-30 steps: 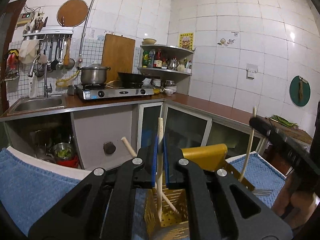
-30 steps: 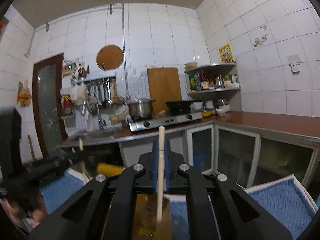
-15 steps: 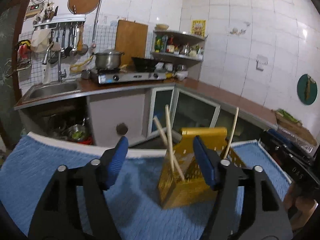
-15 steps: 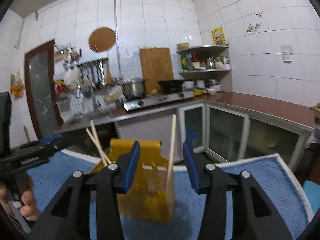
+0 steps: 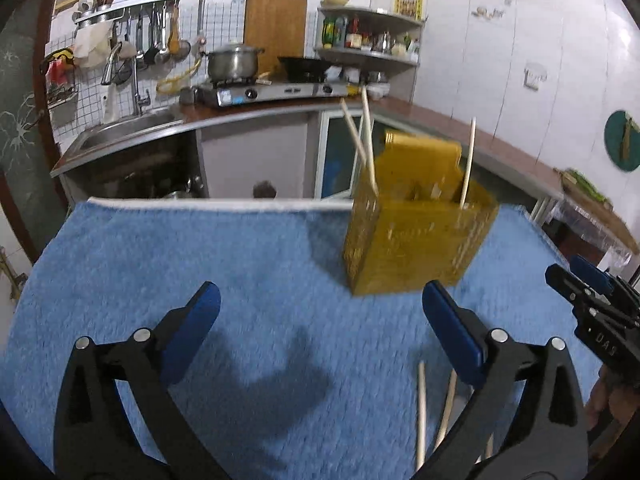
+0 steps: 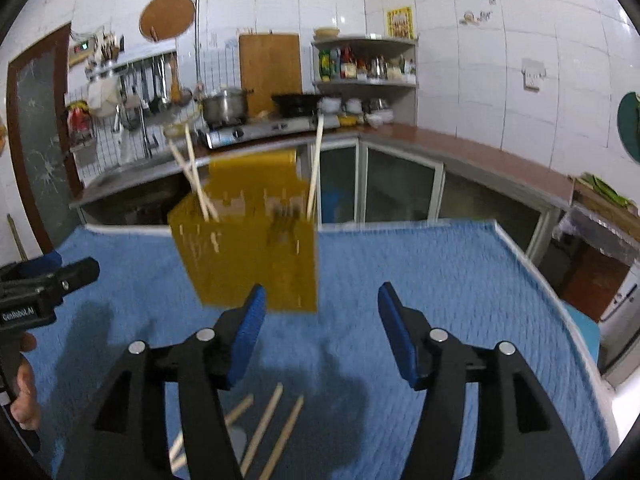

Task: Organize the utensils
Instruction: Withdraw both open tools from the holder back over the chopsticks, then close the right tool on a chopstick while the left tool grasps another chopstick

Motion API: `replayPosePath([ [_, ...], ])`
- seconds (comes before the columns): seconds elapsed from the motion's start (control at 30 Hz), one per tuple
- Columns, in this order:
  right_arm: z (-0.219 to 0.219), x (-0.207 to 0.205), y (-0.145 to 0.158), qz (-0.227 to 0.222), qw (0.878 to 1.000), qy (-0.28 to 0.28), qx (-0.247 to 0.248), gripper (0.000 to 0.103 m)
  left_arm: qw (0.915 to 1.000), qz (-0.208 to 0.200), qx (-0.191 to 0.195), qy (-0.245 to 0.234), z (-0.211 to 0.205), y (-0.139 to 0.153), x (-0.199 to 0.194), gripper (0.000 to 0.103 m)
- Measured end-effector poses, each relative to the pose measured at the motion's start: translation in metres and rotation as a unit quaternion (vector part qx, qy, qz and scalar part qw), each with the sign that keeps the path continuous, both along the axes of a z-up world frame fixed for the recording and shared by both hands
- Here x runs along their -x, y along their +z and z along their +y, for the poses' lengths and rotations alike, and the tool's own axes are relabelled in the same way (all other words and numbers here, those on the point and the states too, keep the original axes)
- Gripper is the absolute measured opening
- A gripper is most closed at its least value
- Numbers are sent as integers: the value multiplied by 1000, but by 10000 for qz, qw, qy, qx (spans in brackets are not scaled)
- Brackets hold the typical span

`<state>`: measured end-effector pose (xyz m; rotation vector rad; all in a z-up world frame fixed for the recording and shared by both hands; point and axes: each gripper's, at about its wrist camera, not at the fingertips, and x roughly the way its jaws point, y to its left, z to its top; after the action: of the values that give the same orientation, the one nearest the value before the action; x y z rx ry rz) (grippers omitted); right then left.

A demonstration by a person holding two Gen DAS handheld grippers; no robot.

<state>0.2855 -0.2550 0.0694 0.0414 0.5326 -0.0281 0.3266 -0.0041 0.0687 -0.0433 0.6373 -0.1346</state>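
Looking through the left wrist view, the left claw [image 5: 316, 312] is opening, nothing between its jaws; the yellow holder [image 5: 416, 240] stands far right on the blue towel [image 5: 200, 264] with three chopsticks [image 5: 368, 144] in it. Right wrist view: the right claw [image 6: 320, 322] is opening, empty; loose chopsticks [image 6: 264, 428] lie near, probably still to be stowed.

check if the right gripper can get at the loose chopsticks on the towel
Probably yes. The right gripper has nothing between its opening jaws, and the loose chopsticks lie bare on the blue towel just below it, clear of the yellow holder.
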Motion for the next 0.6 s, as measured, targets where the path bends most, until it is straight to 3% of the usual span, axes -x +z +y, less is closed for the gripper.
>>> replayPosePath([
  [0.37,-8,15,-78,751,9959,-391,-308,58,9987,503,94,-63,-8,-60,11,98],
  [0.6,-6,5,-84,1009,9936,-384,-333,57,9968,782,-21,-147,-17,-83,6,98],
])
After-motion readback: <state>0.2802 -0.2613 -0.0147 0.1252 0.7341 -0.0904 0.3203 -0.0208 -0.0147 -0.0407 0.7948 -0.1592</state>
